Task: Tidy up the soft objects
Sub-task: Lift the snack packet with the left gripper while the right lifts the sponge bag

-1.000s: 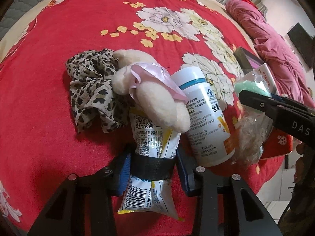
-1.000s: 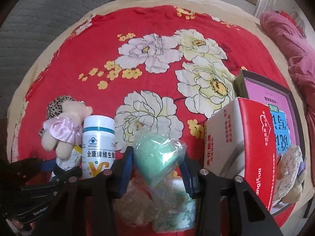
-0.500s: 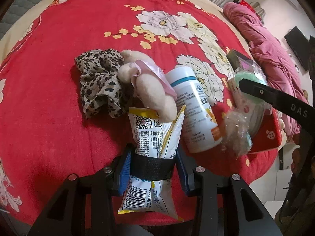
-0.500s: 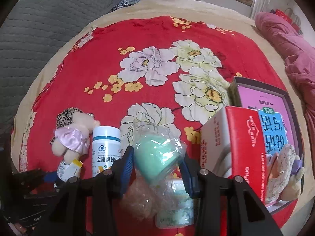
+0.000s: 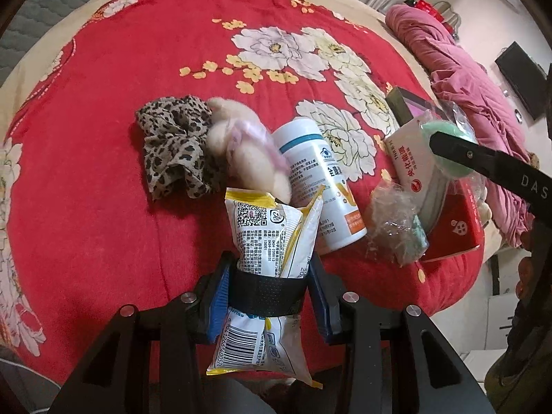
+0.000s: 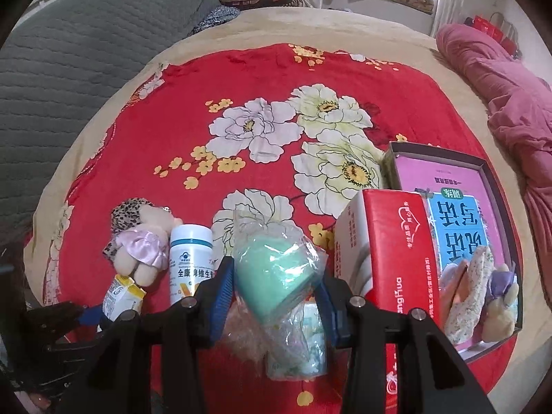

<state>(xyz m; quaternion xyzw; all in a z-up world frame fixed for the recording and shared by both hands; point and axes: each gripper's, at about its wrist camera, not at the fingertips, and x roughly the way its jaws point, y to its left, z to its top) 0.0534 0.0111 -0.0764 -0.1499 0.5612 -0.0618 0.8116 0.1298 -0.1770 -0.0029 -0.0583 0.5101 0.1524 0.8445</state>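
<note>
My left gripper (image 5: pixel 267 289) is shut on a yellow-and-white snack packet (image 5: pixel 272 227), held upright above the red flowered bedspread (image 5: pixel 103 172). Just beyond the packet lie a cream plush doll in a pink dress (image 5: pixel 241 151), a leopard-print cloth (image 5: pixel 176 145) and a white bottle (image 5: pixel 317 172). My right gripper (image 6: pixel 276 289) is shut on a mint-green sponge in a clear plastic bag (image 6: pixel 276 272), with crumpled bags (image 6: pixel 296 348) hanging under it. In the right wrist view the doll (image 6: pixel 141 245) and the bottle (image 6: pixel 189 258) are at the lower left, by the left gripper (image 6: pixel 89 314).
A red-and-white carton (image 6: pixel 396 252) stands right of the sponge. Behind it an open box (image 6: pixel 483 172) holds a pink-and-blue book and plush toys. A pink quilt (image 6: pixel 510 96) lies along the right edge of the bed, and a grey quilted panel (image 6: pixel 69 51) is on the left.
Both grippers have risen with their loads, so the bed looks farther away. The packet's top has come out from under the doll, which has shifted.
</note>
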